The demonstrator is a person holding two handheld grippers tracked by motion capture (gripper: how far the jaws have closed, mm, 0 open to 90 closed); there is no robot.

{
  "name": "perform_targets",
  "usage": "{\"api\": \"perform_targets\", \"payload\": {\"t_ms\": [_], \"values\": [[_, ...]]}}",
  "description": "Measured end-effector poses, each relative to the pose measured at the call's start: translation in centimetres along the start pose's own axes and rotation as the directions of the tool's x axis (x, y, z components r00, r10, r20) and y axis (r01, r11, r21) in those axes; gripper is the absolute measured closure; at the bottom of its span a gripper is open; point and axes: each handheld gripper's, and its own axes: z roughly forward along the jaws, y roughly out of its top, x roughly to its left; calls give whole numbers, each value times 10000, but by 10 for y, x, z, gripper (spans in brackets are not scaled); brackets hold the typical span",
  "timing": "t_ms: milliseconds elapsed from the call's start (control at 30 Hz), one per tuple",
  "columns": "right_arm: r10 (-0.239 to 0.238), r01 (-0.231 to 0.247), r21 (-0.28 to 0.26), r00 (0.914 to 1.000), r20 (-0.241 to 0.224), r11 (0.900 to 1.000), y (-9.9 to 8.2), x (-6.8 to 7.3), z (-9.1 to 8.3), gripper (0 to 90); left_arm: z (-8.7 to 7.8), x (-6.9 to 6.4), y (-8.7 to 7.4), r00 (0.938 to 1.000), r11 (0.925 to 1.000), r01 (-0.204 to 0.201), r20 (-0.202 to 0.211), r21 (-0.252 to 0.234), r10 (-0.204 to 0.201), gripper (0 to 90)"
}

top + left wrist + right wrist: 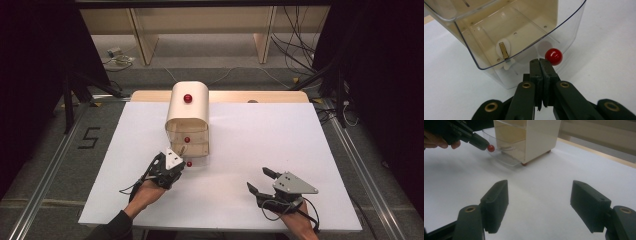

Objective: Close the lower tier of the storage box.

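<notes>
White sheet covers the table (300,150), with a strip of bare wood showing along its far edge; beyond it, a grey floor with loose cables and pale wooden shelving. Left gripper (539,61): jaws closed tight against each other, nothing between the pads, tips just beside the red knob (553,56) of the bottom drawer (524,32); whether tip and knob actually touch cannot be told. In the right gripper view the same tip sits against the knob's side. Bottom drawer is pulled out from the small cabinet (187,117), which stands near the middle of the table, toward the far edge. Drawer is clear plastic with a curved front wall; inside lies a small brass-coloured clip on a white oval piece (504,50). Cabinet body is cream, smooth, with a rounded top bearing another red knob (187,98); a further knob (187,139) marks a shut drawer above the open one. Right gripper (539,202): jaws spread wide, holding nothing, hovering over bare sheet well apart from the cabinet. Jaws of both grippers are matte black with brass-coloured pivot pins.
</notes>
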Motion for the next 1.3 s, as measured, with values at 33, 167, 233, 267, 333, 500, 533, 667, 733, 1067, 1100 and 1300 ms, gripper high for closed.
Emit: {"api": "perform_targets", "payload": {"t_ms": [33, 167, 233, 267, 333, 500, 533, 667, 733, 1067, 1100, 1300], "values": [[9, -9, 2, 10000, 3, 10000, 0, 0, 0, 316, 0, 0, 0, 10000, 10000, 7, -9, 7, -7, 883], [15, -15, 1, 10000, 4, 10000, 0, 0, 0, 316, 2, 0, 1, 9999, 9999, 118, -23, -38, -118, 887], [14, -14, 1, 10000, 0, 10000, 0, 0, 0, 316, 2, 1, 1, 9999, 9999, 147, -30, -49, -148, 887], [4, -4, 33, 10000, 5, 10000, 0, 0, 0, 316, 2, 1, 1, 9999, 9999, 116, -45, -44, -116, 887], [-8, 8, 36, 10000, 6, 10000, 0, 0, -1, 316, 3, 2, 1, 9999, 10000, 76, -66, -18, -76, 887], [-9, 9, 18, 10000, 18, 10000, 0, 0, 0, 316, 4, 2, 2, 9999, 10000, 93, -90, 7, -93, 888], [-8, 8, 24, 10000, 11, 10000, 0, 0, 0, 316, 4, 2, 2, 9999, 10000, 76, -89, 8, -76, 888], [-23, 23, 16, 10000, 14, 10000, 0, 0, 0, 316, 6, 2, 3, 9997, 9998, 205, -135, -82, -206, 887], [-1, 1, 13, 10000, 18, 10000, 0, 0, 0, 316, 6, 3, 3, 9997, 9999, 159, -159, -65, -160, 888], [18, -18, 37, 10000, 10, 10000, 0, 0, -1, 316, 9, 3, 4, 9995, 9996, 238, -220, -146, -241, 887], [14, -14, 37, 10000, 14, 10000, 0, 0, -1, 316, 9, 4, 4, 9996, 9998, 180, -222, -99, -182, 888], [0, 0, 26, 10000, 21, 10000, 0, 0, 0, 316, 10, 4, 5, 9995, 9997, 202, -245, -124, -205, 887]]}}
